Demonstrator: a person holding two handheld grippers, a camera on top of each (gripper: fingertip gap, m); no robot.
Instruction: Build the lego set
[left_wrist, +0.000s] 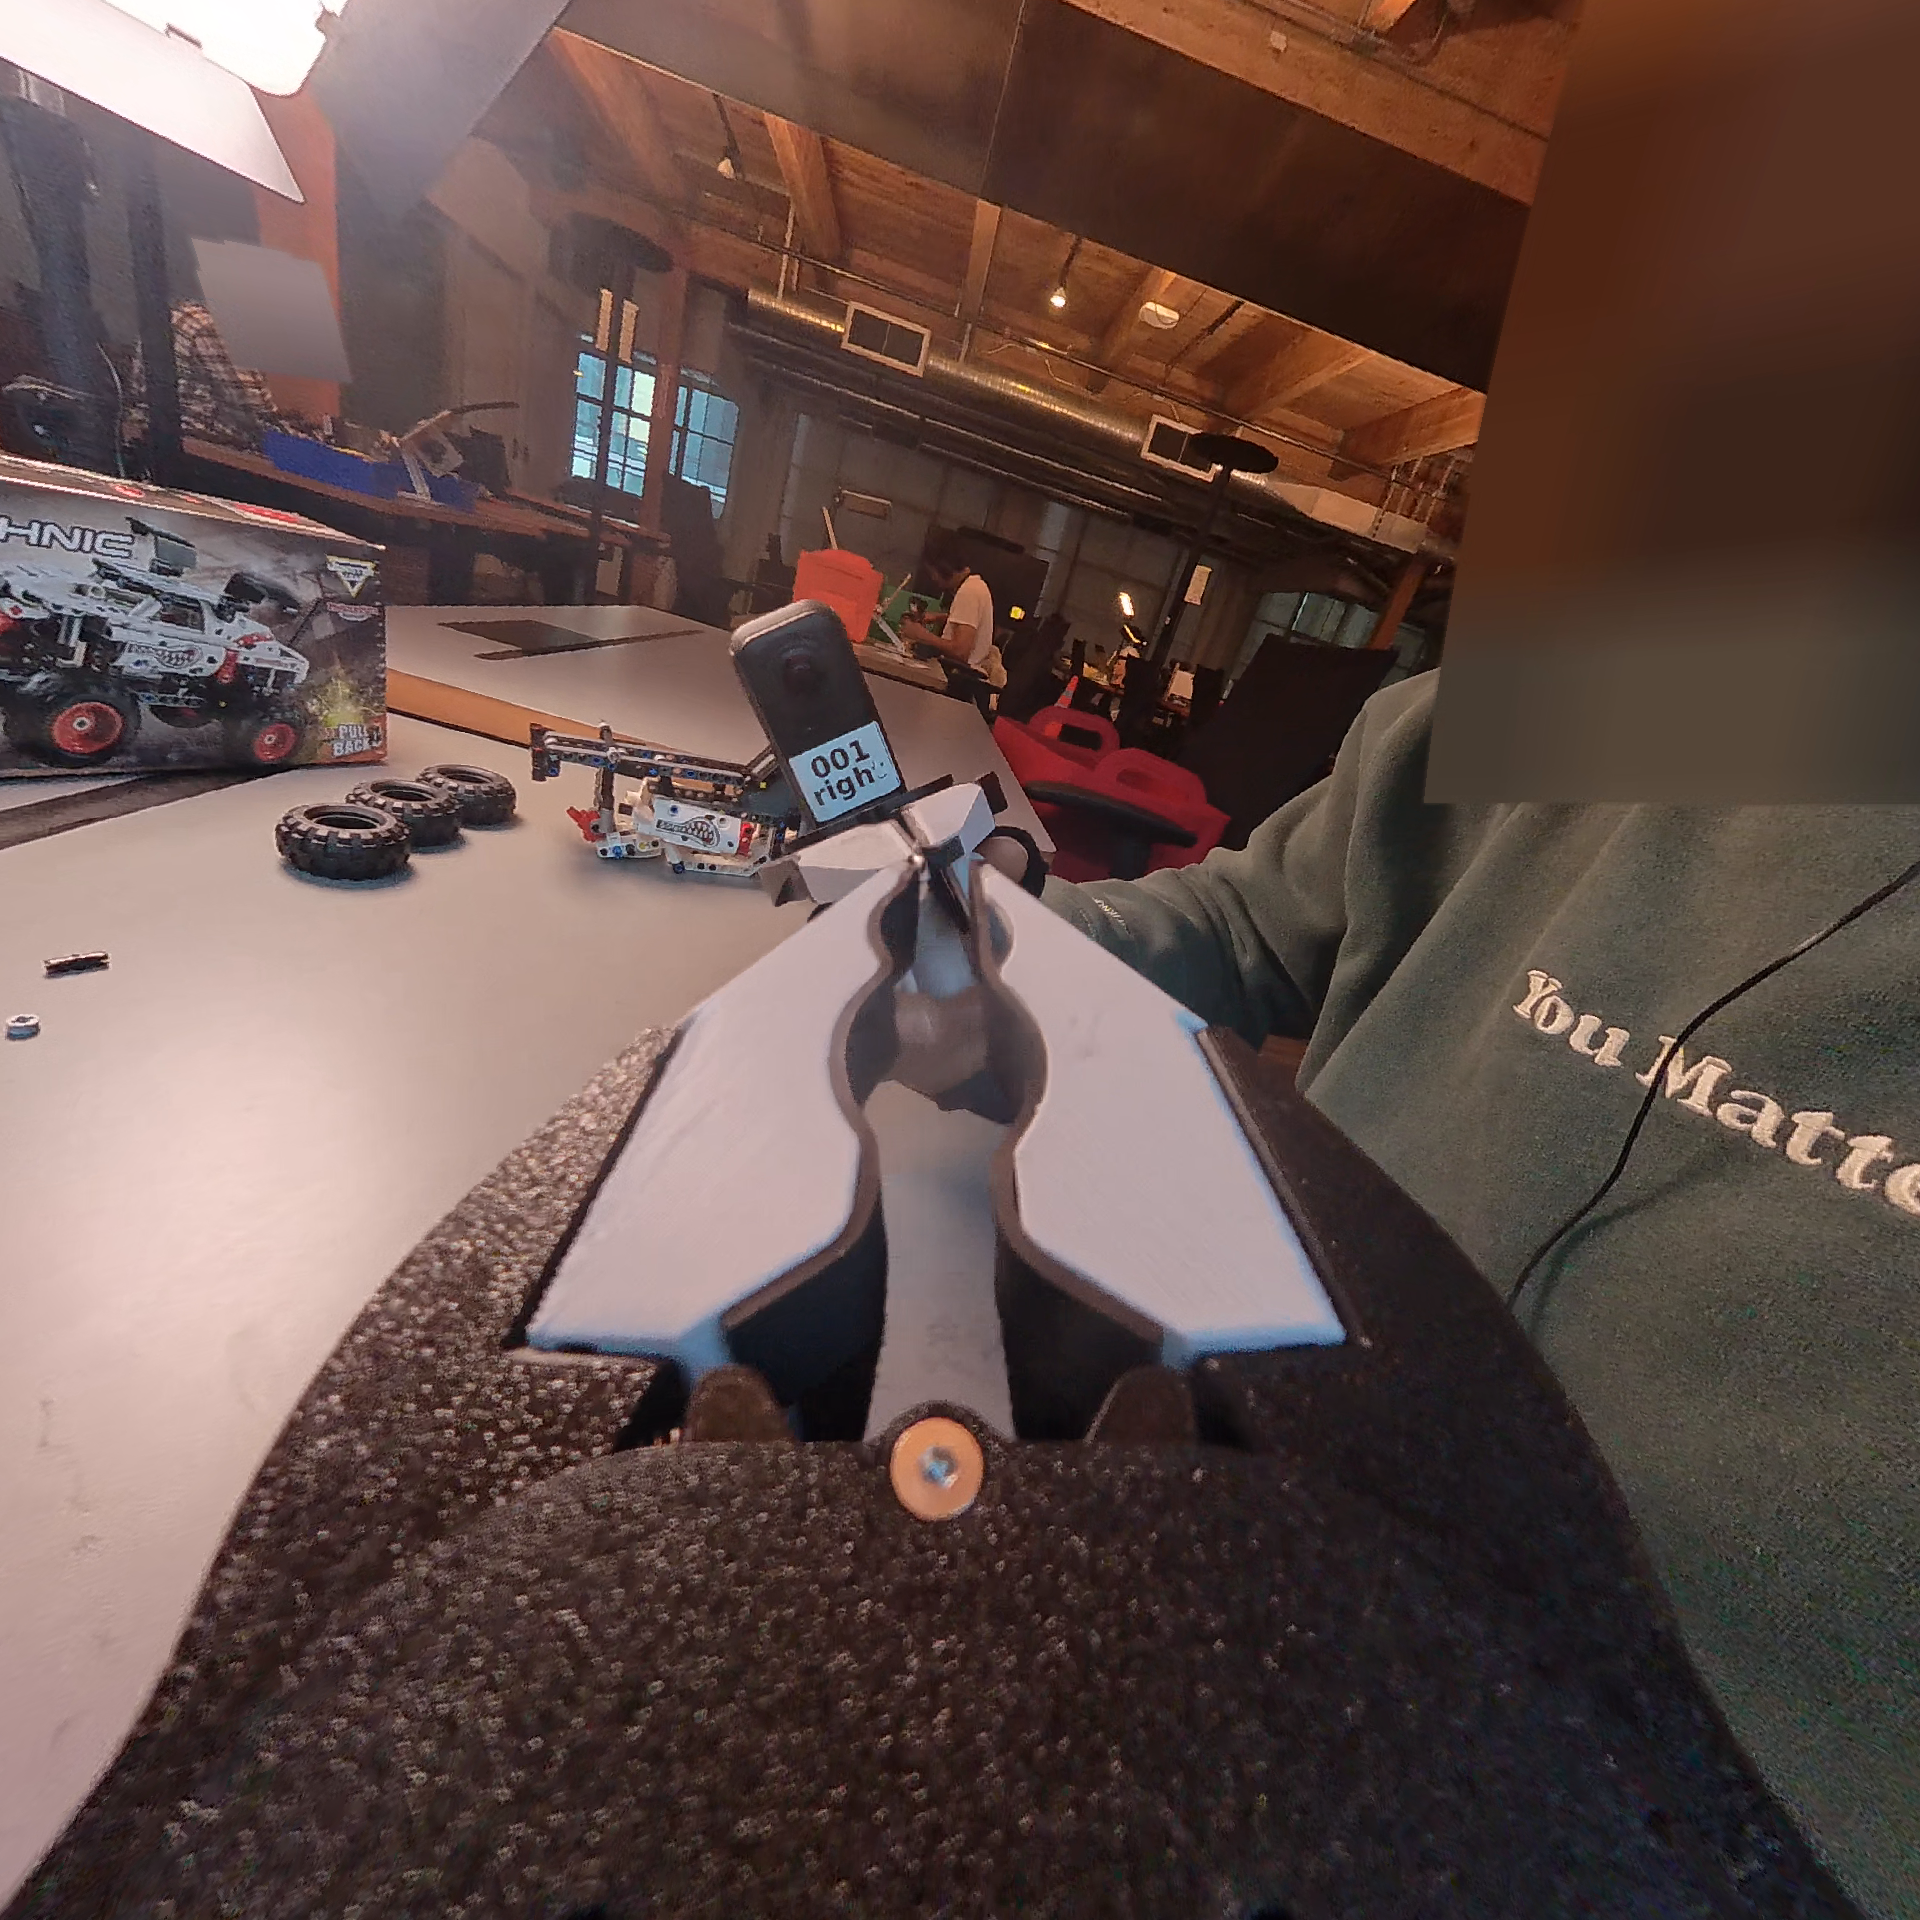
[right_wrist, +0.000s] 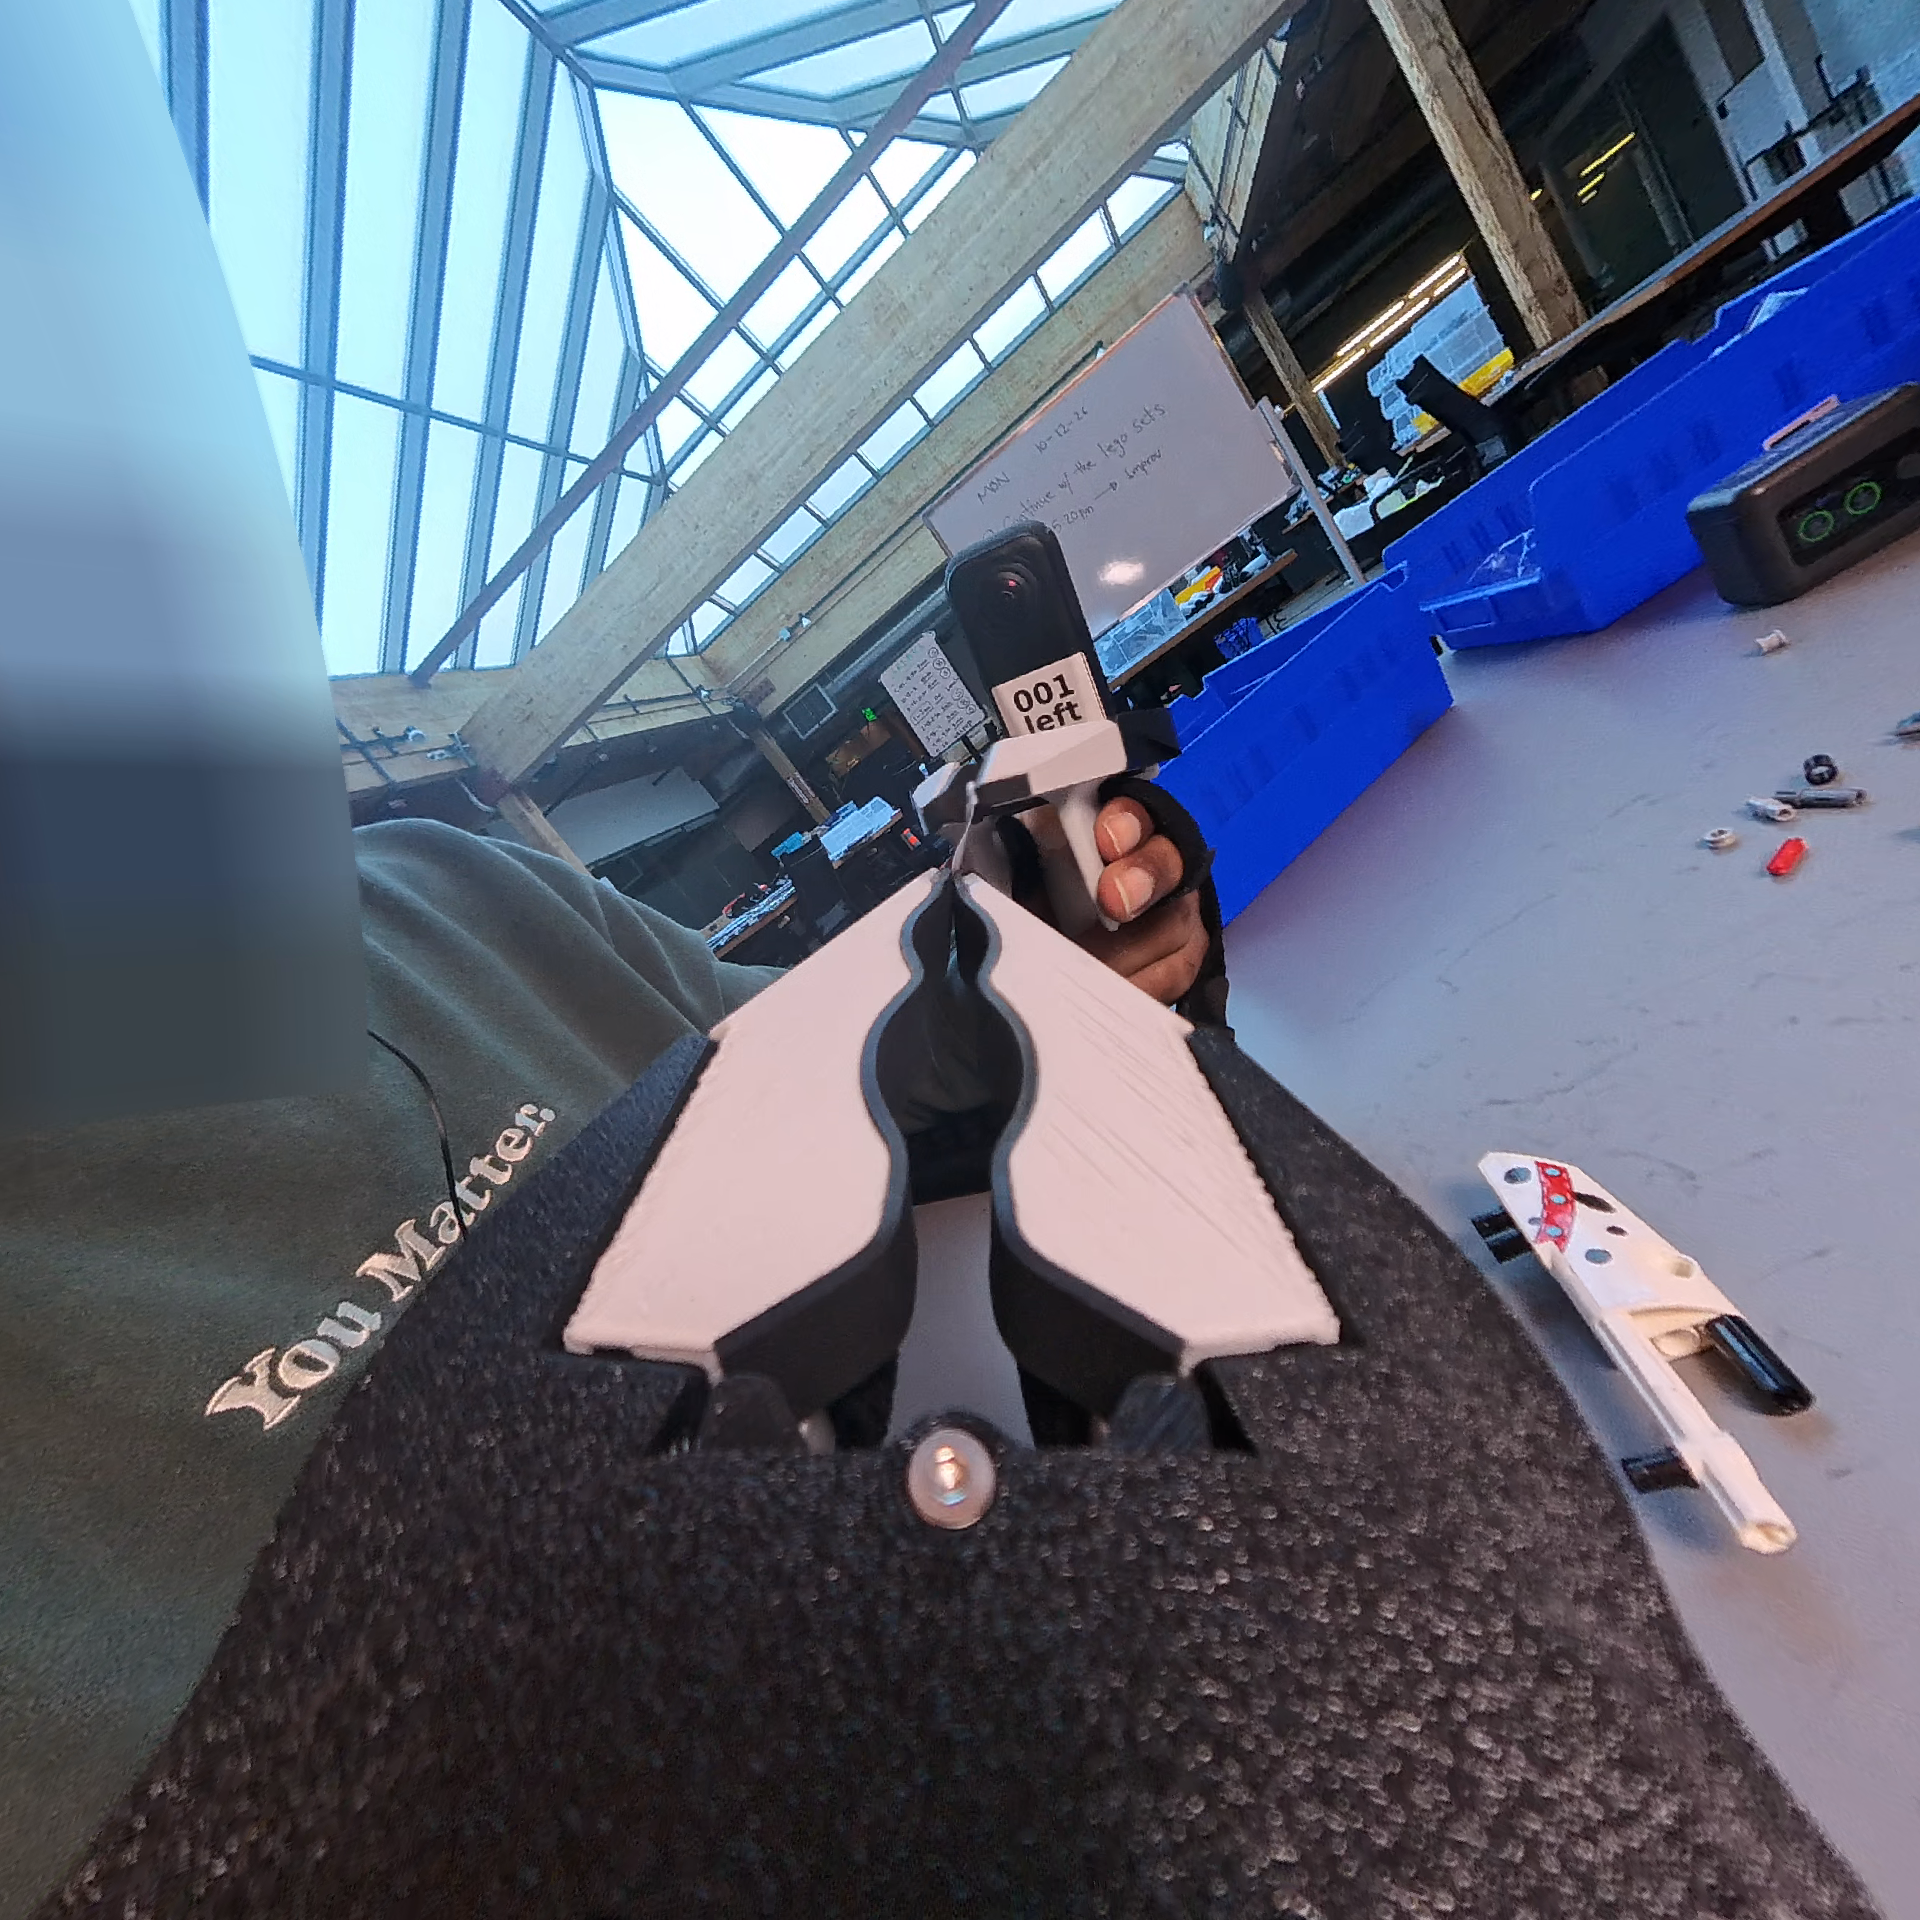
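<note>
My left gripper is shut and held above the grey table. My right gripper is shut too. The two point at each other, tip to tip; the right one shows in the left wrist view and the left one in the right wrist view. Something small and dark sits where the tips meet, and I cannot tell what it is or which gripper holds it. A partly built Lego chassis lies beyond the tips. Three black tyres lie to its left. A white panel piece with a red sticker lies beside my right gripper.
The Lego box stands at the far left. Small loose parts lie on the table, among them a red one. Blue bins and a black device stand behind. A person in a green sweatshirt is close. My left and right fingertips are right by each other.
</note>
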